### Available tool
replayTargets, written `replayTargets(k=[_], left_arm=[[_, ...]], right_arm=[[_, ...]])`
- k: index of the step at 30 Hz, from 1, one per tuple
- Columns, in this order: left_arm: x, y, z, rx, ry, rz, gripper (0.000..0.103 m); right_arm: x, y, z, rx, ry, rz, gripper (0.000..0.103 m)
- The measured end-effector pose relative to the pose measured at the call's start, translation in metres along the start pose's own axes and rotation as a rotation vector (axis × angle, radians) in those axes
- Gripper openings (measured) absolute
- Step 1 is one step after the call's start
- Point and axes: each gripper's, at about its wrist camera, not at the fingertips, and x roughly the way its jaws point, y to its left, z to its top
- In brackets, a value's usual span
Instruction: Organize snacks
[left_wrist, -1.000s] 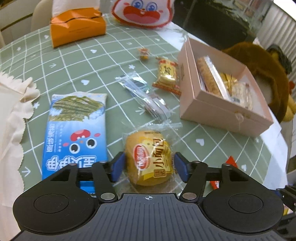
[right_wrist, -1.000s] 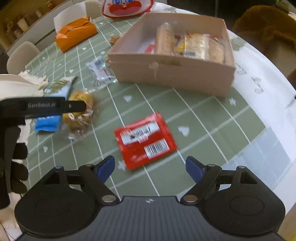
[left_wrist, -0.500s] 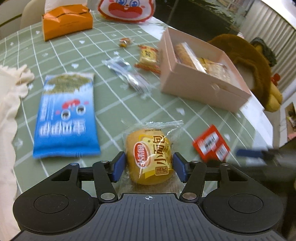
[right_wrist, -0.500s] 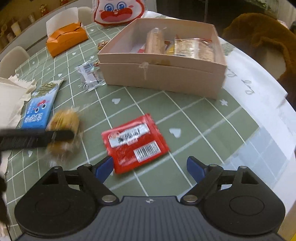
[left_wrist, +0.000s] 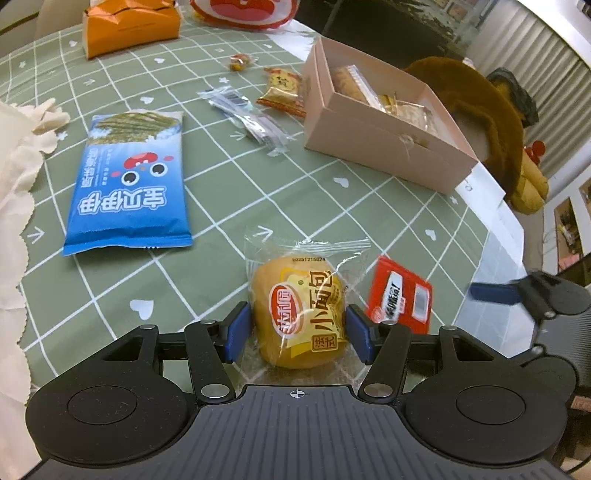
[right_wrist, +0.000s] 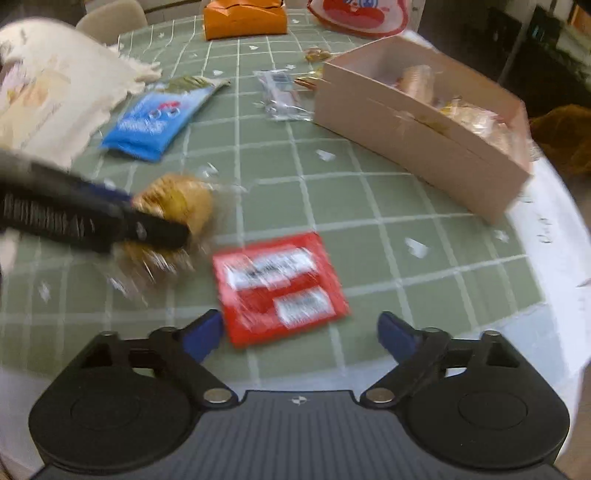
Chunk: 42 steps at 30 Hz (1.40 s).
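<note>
**Left gripper carries the wrapped bun above the table; right gripper hangs spread over the red packet**

Since half a second ago, the right gripper (right_wrist: 300, 334) has swung so that the pink box (right_wrist: 424, 147) sits further to its right and the red packet (right_wrist: 279, 288) lies nearer its fingertips, while the left gripper (left_wrist: 297, 332) has kept its hold on the wrapped bun (left_wrist: 301, 310) and the red packet now shows just to the right of that bun in the left wrist view.

Both blue pads of the left gripper press the sides of the bun, one on each flank, with the clear wrapper crinkled out ahead of them. From the right wrist view the bun appears blurred, held above the green checked tablecloth (right_wrist: 332, 206) at the tip of the black left tool.

The right gripper's jaws stand wide apart with nothing between them; the red packet lies flat on the cloth just ahead of its left fingertip.

Elsewhere on the table, a blue seaweed snack bag (left_wrist: 129, 181) lies flat to the left. A clear plastic packet (left_wrist: 247, 116) and a small orange-yellow snack (left_wrist: 284, 90) lie close to the near-left corner of the pink box, which stands open and holds several wrapped snacks. A small wrapped candy (left_wrist: 239, 61) sits further back, near an orange tissue pack (left_wrist: 129, 24). A cream cloth (left_wrist: 18, 177) drapes along the left edge, and a brown plush toy (left_wrist: 491, 122) sits beyond the box.
</note>
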Motion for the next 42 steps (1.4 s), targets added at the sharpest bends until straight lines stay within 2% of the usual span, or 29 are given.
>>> replayTargets(k=[6, 8, 10, 13, 15, 19, 24, 27, 29, 30, 39, 42], left_arm=[[0.0, -0.003, -0.002, 0.006, -0.004, 0.013, 0.062], [0.0, -0.003, -0.003, 0.011, -0.004, 0.012, 0.062], [0.0, -0.003, -0.003, 0.013, -0.003, 0.009, 0.062], [-0.001, 0.0, -0.003, 0.003, 0.002, 0.0, 0.062], [-0.003, 0.002, -0.004, -0.013, 0.001, -0.004, 0.062], [-0.004, 0.002, -0.005, -0.016, 0.001, 0.006, 0.062], [-0.005, 0.002, -0.005, -0.016, 0.004, 0.007, 0.062], [-0.005, 0.001, -0.005, -0.004, 0.008, 0.012, 0.062], [-0.004, 0.0, -0.004, -0.002, 0.011, 0.017, 0.062], [-0.004, -0.001, -0.004, -0.001, 0.012, 0.019, 0.062], [-0.003, -0.005, -0.006, 0.03, -0.007, 0.037, 0.063], [-0.007, -0.002, -0.011, 0.002, -0.042, -0.006, 0.059]], right_arm=[[-0.008, -0.039, -0.01, 0.095, 0.01, -0.17, 0.1], [-0.013, -0.047, -0.01, 0.158, 0.004, -0.145, 0.1], [-0.019, -0.047, -0.009, 0.203, -0.017, -0.08, 0.1], [-0.019, -0.033, -0.004, 0.212, -0.024, 0.028, 0.1], [-0.016, -0.02, 0.0, 0.206, -0.027, 0.066, 0.1], [0.002, -0.003, 0.012, 0.18, -0.015, 0.065, 0.1], [0.015, 0.004, 0.022, 0.187, -0.008, 0.029, 0.093], [0.009, 0.004, 0.02, 0.192, -0.022, 0.023, 0.079], [0.005, 0.0, 0.018, 0.213, -0.026, 0.012, 0.064], [0.003, -0.002, 0.016, 0.224, -0.024, 0.009, 0.063], [-0.009, -0.014, 0.0, 0.308, 0.003, 0.014, 0.062], [-0.024, -0.018, -0.004, 0.327, -0.02, 0.02, 0.059]])
